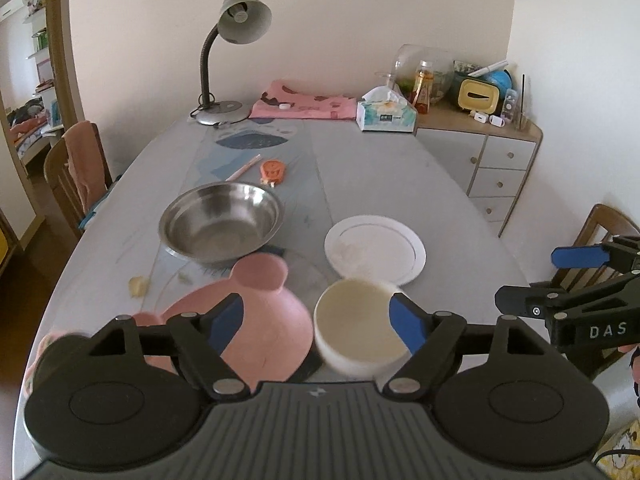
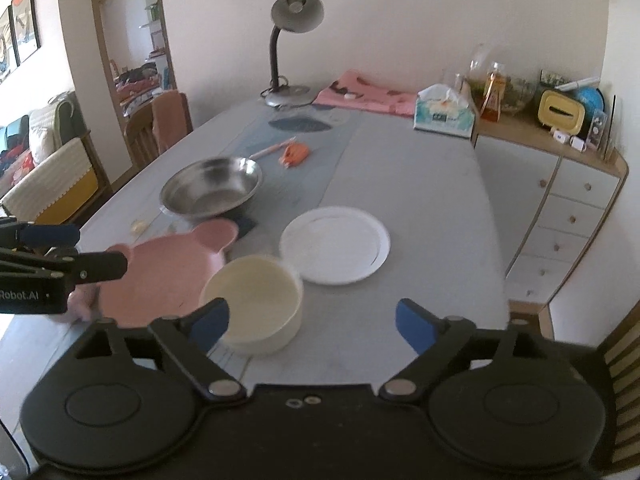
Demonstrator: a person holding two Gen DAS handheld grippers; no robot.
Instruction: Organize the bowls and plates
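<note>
A grey tabletop [image 1: 400, 184] in a pale-walled room holds a steel bowl [image 1: 222, 220], white round plate [image 1: 376, 254], pink bear-eared plate [image 1: 260, 316] and cream bowl [image 2: 256, 300] — both the left gripper [image 1: 316, 322] and right gripper [image 2: 312, 322] hover spread wide, empty, just before them.

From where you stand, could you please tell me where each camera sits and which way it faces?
Left wrist view: on the left gripper, angled down across the grey table; its open jaws frame the pink bear-eared plate and cream round bowl; the right gripper shows at right.
Right wrist view: on the right gripper, same heading, further right; the left gripper shows at left.
Both share the steel bowl, white plate and grey desk lamp.
</note>
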